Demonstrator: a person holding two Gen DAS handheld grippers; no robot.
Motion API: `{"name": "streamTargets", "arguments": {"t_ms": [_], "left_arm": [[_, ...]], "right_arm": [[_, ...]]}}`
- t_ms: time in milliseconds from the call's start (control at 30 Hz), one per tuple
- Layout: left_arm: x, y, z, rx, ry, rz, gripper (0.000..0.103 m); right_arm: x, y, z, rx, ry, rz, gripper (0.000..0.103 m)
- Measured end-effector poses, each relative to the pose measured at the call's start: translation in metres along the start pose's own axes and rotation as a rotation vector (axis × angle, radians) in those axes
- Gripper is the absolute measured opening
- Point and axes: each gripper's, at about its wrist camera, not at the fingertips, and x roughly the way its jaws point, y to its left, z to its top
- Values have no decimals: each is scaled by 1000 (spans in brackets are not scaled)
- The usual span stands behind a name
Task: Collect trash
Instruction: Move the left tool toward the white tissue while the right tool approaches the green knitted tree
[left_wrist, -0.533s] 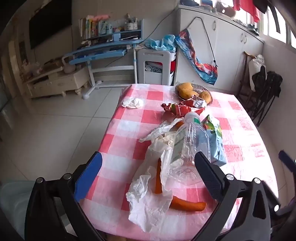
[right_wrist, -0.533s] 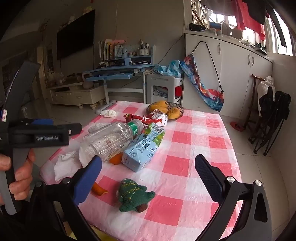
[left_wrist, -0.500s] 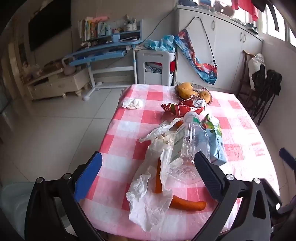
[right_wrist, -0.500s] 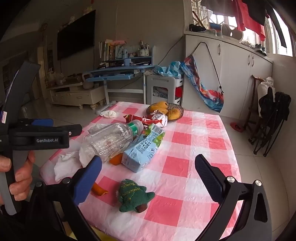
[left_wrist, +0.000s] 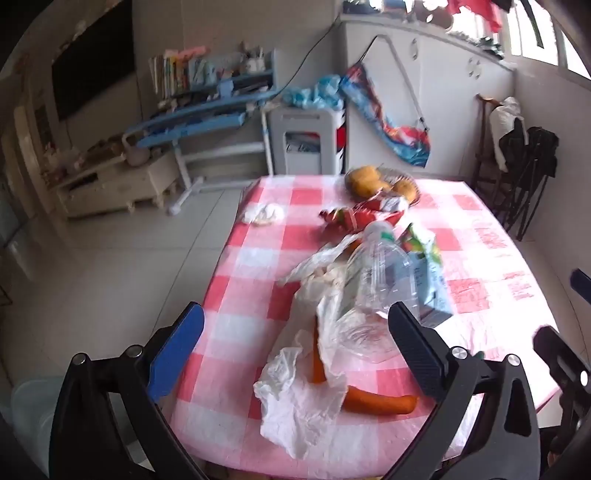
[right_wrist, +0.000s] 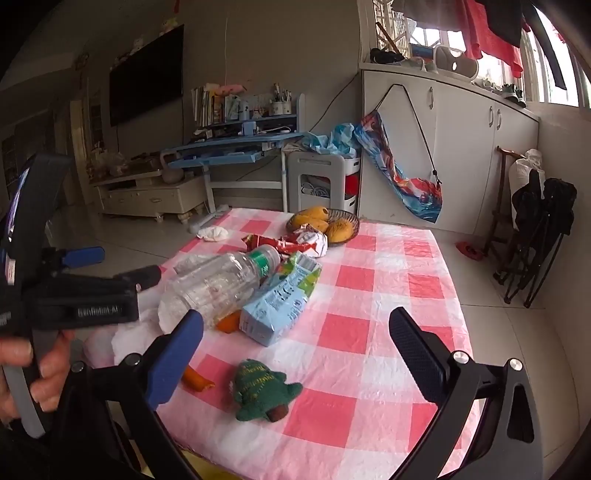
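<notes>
Partly hidden: two orange carrots (left_wrist: 380, 399) lie under a crumpled white plastic bag (left_wrist: 299, 398), only the ends and a mid-length showing; the bag also covers the base side of a clear ribbed plastic bottle (left_wrist: 384, 280). Left wrist view is motion-blurred, so label print on the bottle and carton cannot be read. Right gripper shows there only as dark parts at the far right edge.

Materials: pink-and-white checked glossy plastic tablecloth (right_wrist: 369, 295), slightly wrinkled. Bottle lies on its side, green label at the neck (right_wrist: 221, 284). Light blue and green drink carton (right_wrist: 280, 302), dented, touching the bottle's right flank. Red crinkled foil snack wrapper (right_wrist: 280, 242) beyond the bottle neck, just before a woven basket of yellow mangoes (right_wrist: 325, 221). Small wad of white tissue (right_wrist: 214, 233) far ahead-left near the table edge. Green knitted tree-shaped toy (right_wrist: 264, 393), soft, brown base.

Tongs: left gripper (left_wrist: 295, 339) wide open, holding nothing; bag, carrots and bottle base sit between and ahead of its fingers, no contact seen. Right gripper (right_wrist: 295, 350) wide open, empty; the knitted toy lies between its fingers, carton just ahead, apart from both pads.
</notes>
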Motion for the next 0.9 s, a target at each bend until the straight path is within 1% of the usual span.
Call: {"name": "streamTargets", "arguments": {"t_ms": [33, 100, 167, 233, 267, 300, 400, 467, 567, 700, 900], "left_arm": [[0, -3, -1, 21, 4, 10, 97], [-5, -8, 0, 49, -1, -13, 97], [-11, -14, 3, 80, -26, -21, 97], [-13, -20, 2, 141, -55, 37, 97], [-13, -22, 2, 158, -58, 49, 97], [-18, -24, 0, 162, -62, 40, 97], [-24, -23, 1, 142, -55, -21, 97], [-21, -23, 1, 136, -40, -34, 97], [-11, -20, -3, 113, 4, -48, 97], [0, -12, -4, 50, 62, -76, 97], [3, -9, -3, 28, 66, -64, 97]], "right_arm": [[0, 3, 3, 10, -7, 9, 97], [0, 11, 7, 8, -29, 27, 97], [2, 23, 7, -41, -49, 19, 97], [0, 30, 5, -81, -73, 0, 97], [-1, 31, 4, -94, -75, -6, 97], [-2, 31, 2, -100, -82, -10, 97], [-10, 18, 2, -72, -101, -26, 97], [-15, 8, 3, -47, -117, -50, 97], [-15, 0, 5, -24, -108, -51, 97], [-6, -4, -3, -49, -64, -47, 97], [1, -11, -19, -72, -5, -32, 97]]}}
